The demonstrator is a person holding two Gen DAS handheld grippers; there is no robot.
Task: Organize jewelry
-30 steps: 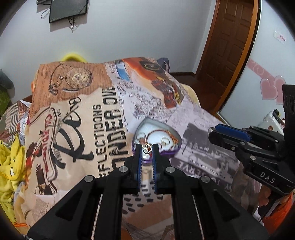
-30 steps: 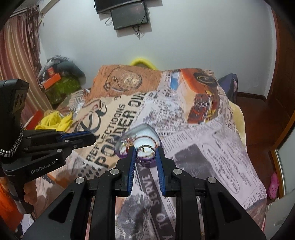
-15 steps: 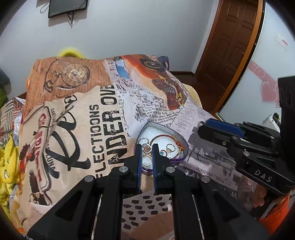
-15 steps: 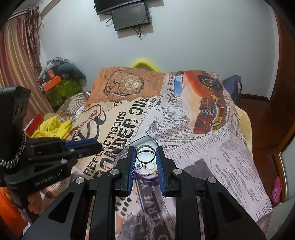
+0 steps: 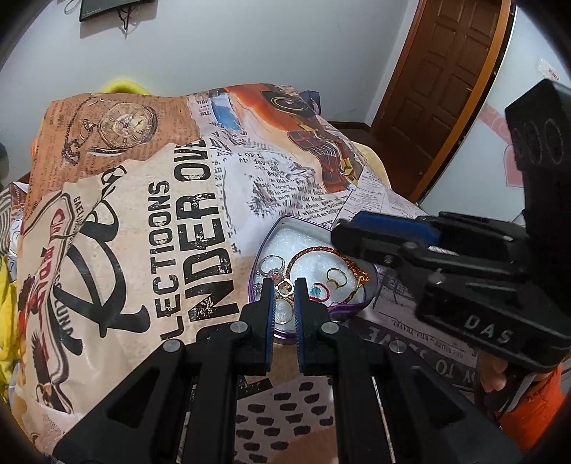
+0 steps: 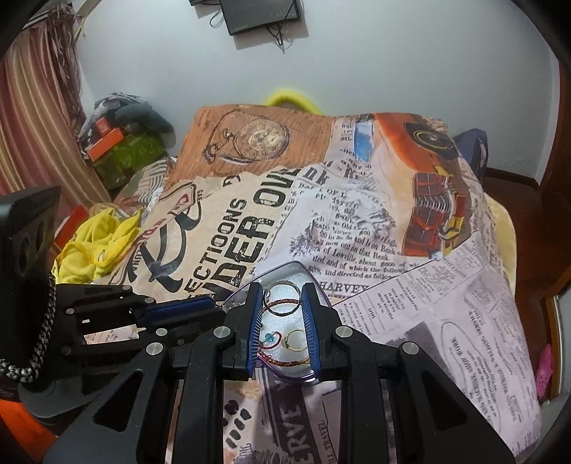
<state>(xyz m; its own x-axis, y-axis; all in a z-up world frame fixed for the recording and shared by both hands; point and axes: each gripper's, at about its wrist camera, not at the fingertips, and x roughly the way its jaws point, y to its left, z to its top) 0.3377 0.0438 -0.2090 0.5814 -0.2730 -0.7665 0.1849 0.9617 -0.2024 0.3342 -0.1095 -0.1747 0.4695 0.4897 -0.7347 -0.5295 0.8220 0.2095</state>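
Note:
A heart-shaped tin (image 5: 282, 228) with a white lining lies on the printed bedspread and holds rings, a red braided bracelet (image 5: 317, 251) and small beads. My left gripper (image 5: 284, 287) is shut on a ring with a square amber stone (image 5: 284, 288), just above the tin's near edge. My right gripper (image 6: 282, 298) is shut on a large silver ring (image 6: 282, 301) and holds it over the tin (image 6: 285, 266). The right gripper also shows at the right of the left wrist view (image 5: 383, 235). A gold ring (image 6: 296, 339) lies in the tin.
The bedspread (image 5: 160, 221) covers the whole bed. Yellow clothes (image 6: 92, 242) and boxes lie at the left. A brown door (image 5: 442, 82) stands at the right, and a dark screen (image 6: 260, 14) hangs on the wall.
Both grippers have moved forward and down over the tin, each still holding its ring. The tin now sits right under the fingertips, with its contents in plain view.

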